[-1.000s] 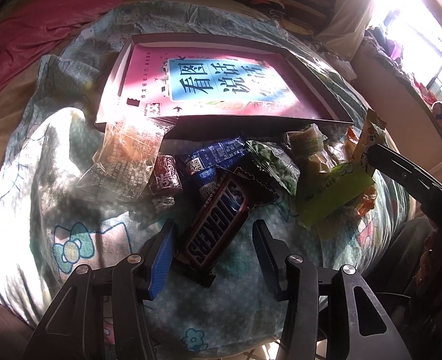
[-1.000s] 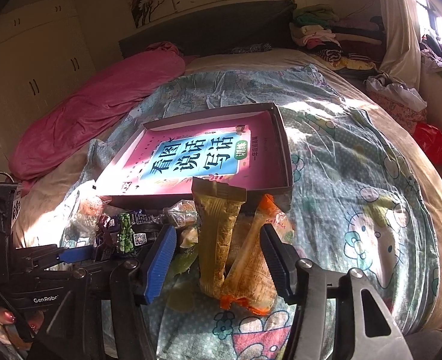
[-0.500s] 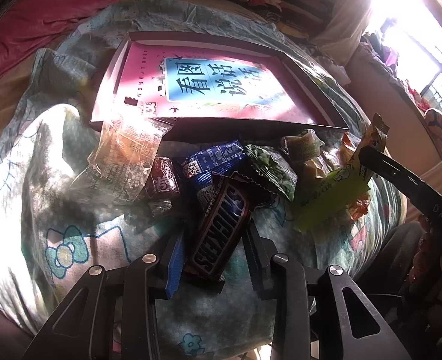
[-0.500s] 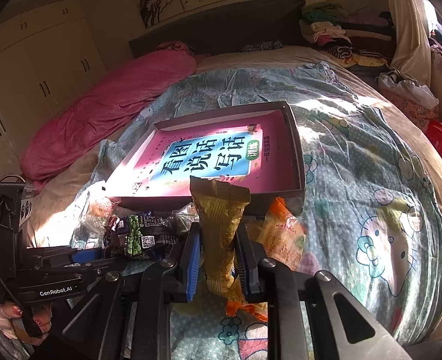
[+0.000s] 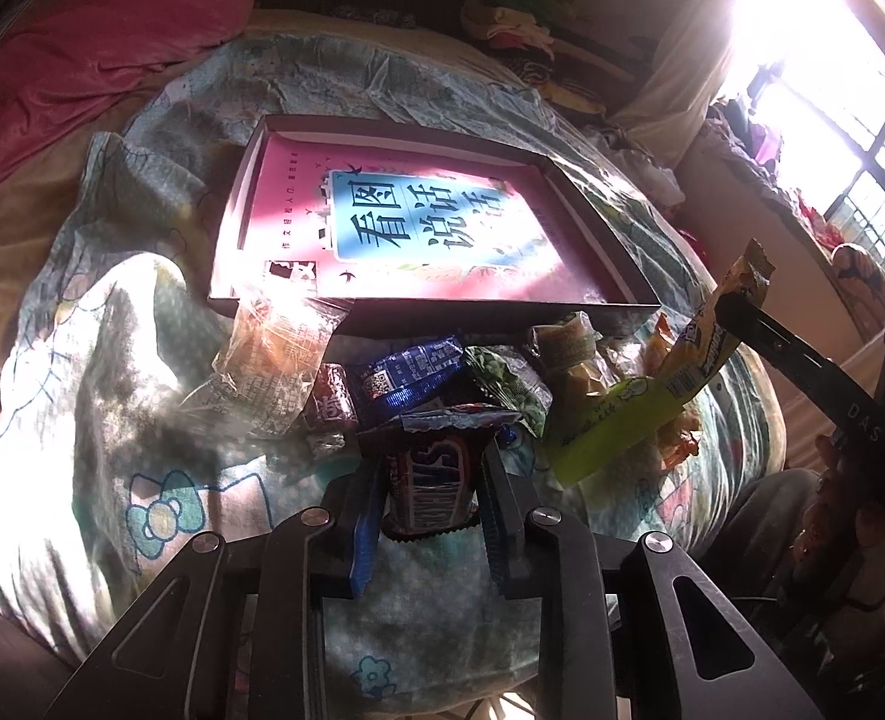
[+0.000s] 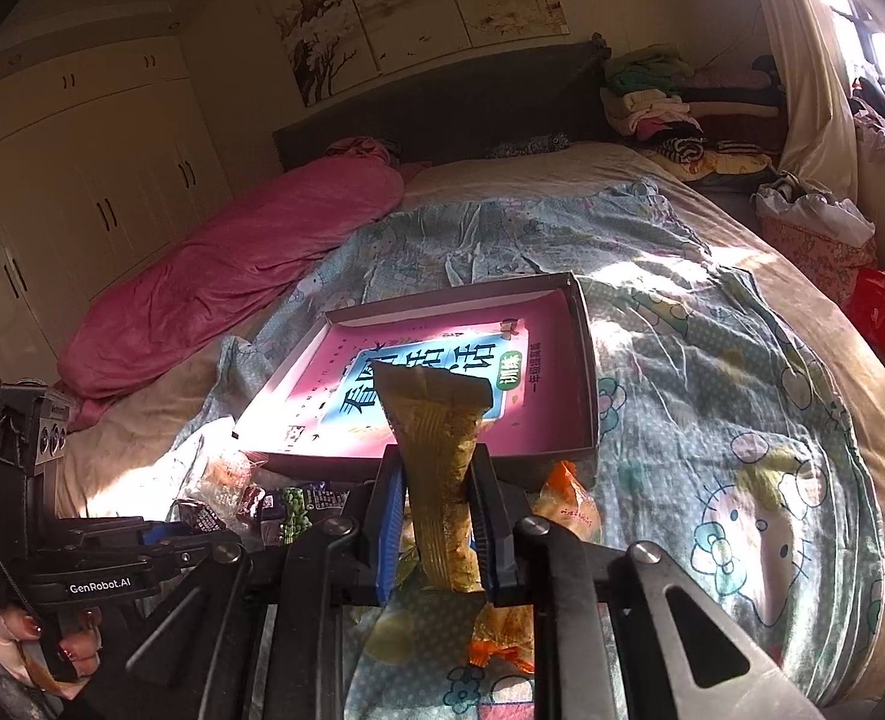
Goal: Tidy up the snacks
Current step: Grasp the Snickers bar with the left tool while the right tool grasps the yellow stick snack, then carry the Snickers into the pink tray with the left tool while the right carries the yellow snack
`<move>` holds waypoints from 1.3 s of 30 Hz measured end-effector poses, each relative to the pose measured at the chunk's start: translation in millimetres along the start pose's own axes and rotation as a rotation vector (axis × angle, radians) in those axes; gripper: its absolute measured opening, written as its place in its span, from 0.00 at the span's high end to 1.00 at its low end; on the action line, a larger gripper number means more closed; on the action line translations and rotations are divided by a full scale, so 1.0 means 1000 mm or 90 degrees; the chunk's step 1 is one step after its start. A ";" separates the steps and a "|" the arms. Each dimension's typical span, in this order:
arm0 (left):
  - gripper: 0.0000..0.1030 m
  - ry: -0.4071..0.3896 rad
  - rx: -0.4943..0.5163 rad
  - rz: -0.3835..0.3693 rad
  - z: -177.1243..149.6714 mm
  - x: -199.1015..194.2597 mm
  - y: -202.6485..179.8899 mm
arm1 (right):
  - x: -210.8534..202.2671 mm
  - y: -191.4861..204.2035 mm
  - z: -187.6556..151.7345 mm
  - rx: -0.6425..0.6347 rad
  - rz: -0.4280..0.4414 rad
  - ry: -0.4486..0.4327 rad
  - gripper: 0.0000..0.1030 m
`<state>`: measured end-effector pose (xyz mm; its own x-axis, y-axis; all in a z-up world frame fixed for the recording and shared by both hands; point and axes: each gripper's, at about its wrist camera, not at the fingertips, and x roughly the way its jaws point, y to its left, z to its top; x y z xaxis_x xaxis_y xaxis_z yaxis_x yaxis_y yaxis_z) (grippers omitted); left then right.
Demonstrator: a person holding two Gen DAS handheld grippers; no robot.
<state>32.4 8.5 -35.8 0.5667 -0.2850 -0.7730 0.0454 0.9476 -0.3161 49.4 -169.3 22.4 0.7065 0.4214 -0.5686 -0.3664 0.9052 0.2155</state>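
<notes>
My left gripper (image 5: 433,480) is shut on a Snickers bar (image 5: 433,486), held upright above the bedspread. My right gripper (image 6: 436,492) is shut on a long yellow snack packet (image 6: 442,468), lifted off the bed; the packet also shows in the left wrist view (image 5: 706,336). A shallow box (image 5: 490,309) with a pink and blue printed bottom lies beyond the snack pile; it also shows in the right wrist view (image 6: 586,360). Loose snacks lie in front of it: a clear wrapped cake (image 5: 274,354), a blue packet (image 5: 412,369), a green pea packet (image 5: 508,384), a lime-green packet (image 5: 610,426).
The bed carries a cartoon-print bedspread (image 6: 712,420) and a rolled pink duvet (image 6: 232,294) at the left. An orange packet (image 6: 565,504) lies by the box's near corner. Folded clothes (image 6: 652,102) pile at the headboard. A red bag (image 6: 883,306) sits right of the bed.
Both grippers closed on their snacks: the left on the Snickers bar, the right on the yellow packet. Both then lifted them off the bed and tipped them upright.
</notes>
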 end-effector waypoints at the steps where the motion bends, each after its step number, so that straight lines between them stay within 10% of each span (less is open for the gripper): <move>1: 0.72 -0.005 -0.001 -0.001 0.001 -0.002 0.000 | -0.001 0.000 0.001 0.000 0.001 -0.004 0.80; 39: 0.72 -0.082 -0.081 0.023 0.092 0.014 0.029 | 0.033 -0.026 0.041 0.025 -0.008 -0.057 0.80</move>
<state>117.5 44.8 -5.3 0.6673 -0.2226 -0.7108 -0.0763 0.9289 -0.3624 107.4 -177.0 30.4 0.7627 0.4121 -0.4985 -0.3344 0.9110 0.2415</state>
